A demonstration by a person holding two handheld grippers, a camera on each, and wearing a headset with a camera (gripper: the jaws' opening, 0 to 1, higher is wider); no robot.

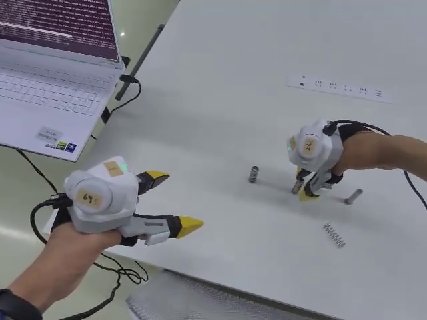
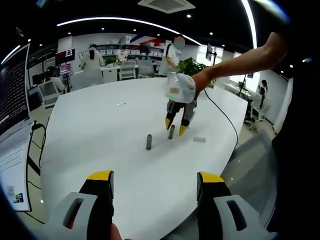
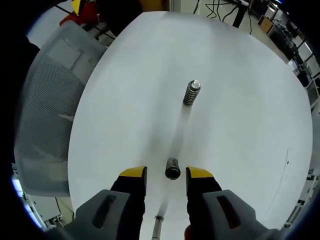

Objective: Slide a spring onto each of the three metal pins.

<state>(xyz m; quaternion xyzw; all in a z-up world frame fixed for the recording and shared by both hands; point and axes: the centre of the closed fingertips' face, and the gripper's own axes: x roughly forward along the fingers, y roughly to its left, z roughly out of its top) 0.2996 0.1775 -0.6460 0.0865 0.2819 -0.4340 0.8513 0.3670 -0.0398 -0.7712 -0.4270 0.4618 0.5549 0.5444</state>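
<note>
We're in an open-plan office, no doubt about it: a big white meeting table (image 1: 220, 80) up front, a white power strip (image 1: 339, 88) lying on it, and an open laptop (image 1: 53, 73) full of terminal text off to one side. A grey mesh chair (image 3: 47, 110) sits at the table's edge. Beyond, there are desks with monitors (image 2: 65, 56), people standing (image 2: 93, 57) among them, a leafy potted plant (image 2: 192, 66), long strip lights (image 2: 125, 21) and a ceiling air vent (image 2: 165, 5) overhead

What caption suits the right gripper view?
Open right hand-held gripper straddles a sprung pin; a second pin stands beyond.
</note>
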